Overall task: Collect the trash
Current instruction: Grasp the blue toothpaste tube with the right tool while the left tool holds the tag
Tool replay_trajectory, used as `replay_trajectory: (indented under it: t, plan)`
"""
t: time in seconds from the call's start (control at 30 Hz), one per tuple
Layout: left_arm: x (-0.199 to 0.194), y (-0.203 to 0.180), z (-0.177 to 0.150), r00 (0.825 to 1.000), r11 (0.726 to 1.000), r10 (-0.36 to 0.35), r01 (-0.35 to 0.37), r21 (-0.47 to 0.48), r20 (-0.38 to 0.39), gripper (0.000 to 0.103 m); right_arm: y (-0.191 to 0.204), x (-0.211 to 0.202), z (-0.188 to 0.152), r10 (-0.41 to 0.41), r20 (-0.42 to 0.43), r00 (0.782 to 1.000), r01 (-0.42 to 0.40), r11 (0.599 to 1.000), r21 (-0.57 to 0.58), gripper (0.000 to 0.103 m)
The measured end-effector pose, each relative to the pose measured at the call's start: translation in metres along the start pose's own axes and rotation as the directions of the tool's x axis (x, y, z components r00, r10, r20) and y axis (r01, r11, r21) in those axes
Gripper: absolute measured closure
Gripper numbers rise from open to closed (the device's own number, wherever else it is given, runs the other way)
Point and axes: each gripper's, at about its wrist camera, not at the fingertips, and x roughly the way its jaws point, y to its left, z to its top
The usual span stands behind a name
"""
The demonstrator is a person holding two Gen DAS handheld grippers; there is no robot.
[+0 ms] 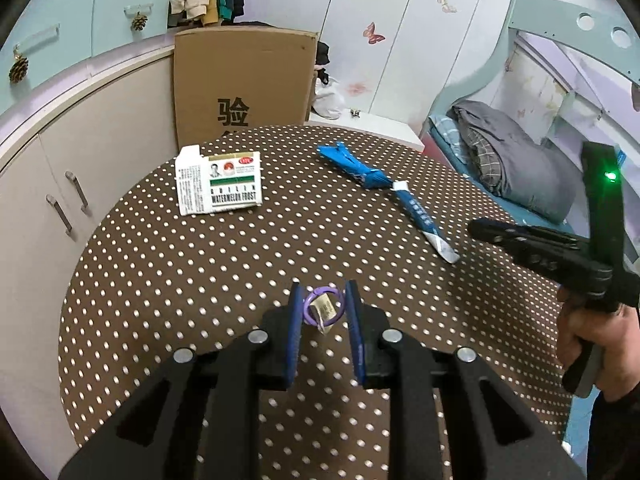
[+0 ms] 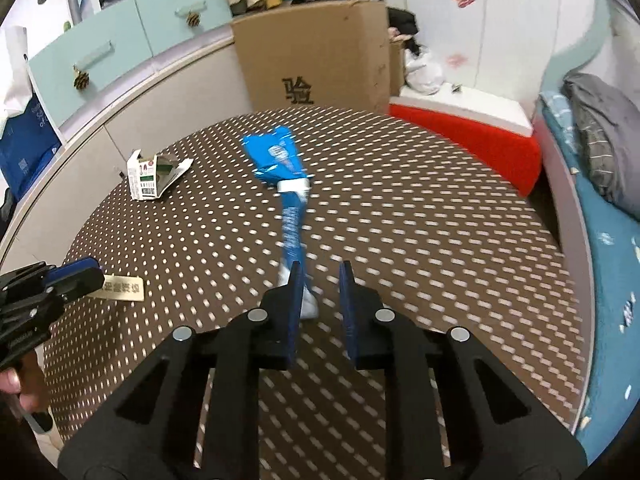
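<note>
On the brown dotted table (image 1: 200,280) lie a white medicine box (image 1: 219,185), a long blue wrapper (image 1: 384,192) and a small paper tag on a purple ring (image 1: 323,307). My left gripper (image 1: 323,304) is open with the ringed tag between its fingers. In the right wrist view my right gripper (image 2: 320,276) is open, low over the table, with the near end of the blue wrapper (image 2: 292,208) just by its left finger. The box (image 2: 150,178) lies open at far left, and the tag (image 2: 122,287) sits at the left gripper's tip (image 2: 80,274).
A tall cardboard box (image 1: 244,84) stands behind the table. Cabinets (image 1: 60,200) run along the left. A bed with grey bedding (image 1: 516,160) is on the right, and a red and white block (image 2: 472,136) sits beyond the table's far right edge.
</note>
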Motion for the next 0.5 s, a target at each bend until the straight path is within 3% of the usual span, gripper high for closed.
replay_trajectory:
  t: [0.13, 0.17, 0.2, 0.23, 0.37, 0.5]
  plan:
    - [-0.005, -0.006, -0.004, 1.000, 1.000, -0.010, 0.010, -0.009, 0.003, 0.082, -0.013, -0.015, -0.001, -0.010, 0.011, 1.000, 0.010, 1.000, 0.014, 0.083]
    - [-0.005, -0.008, -0.004, 1.000, 1.000, -0.011, 0.011, -0.009, 0.006, 0.082, -0.013, -0.014, 0.000, -0.007, 0.009, 1.000, 0.007, 1.000, 0.015, 0.078]
    - [-0.006, -0.011, -0.003, 1.000, 1.000, -0.014, 0.014, -0.008, 0.009, 0.082, -0.011, -0.012, 0.001, -0.006, 0.003, 1.000, 0.006, 1.000, 0.017, 0.050]
    - [-0.009, -0.013, -0.003, 1.000, 1.000, -0.015, 0.015, -0.006, 0.015, 0.082, -0.008, -0.008, 0.002, 0.000, 0.004, 1.000, 0.000, 1.000, 0.017, 0.035]
    - [-0.020, -0.016, -0.006, 1.000, 1.000, -0.010, 0.010, -0.009, 0.029, 0.082, 0.014, 0.018, 0.012, 0.040, -0.016, 0.999, -0.040, 0.999, -0.027, 0.037]
    - [-0.032, -0.016, -0.008, 0.999, 1.000, 0.006, -0.006, -0.003, 0.043, 0.082, 0.032, 0.056, 0.020, 0.023, -0.073, 0.997, -0.027, 0.998, -0.064, 0.073]
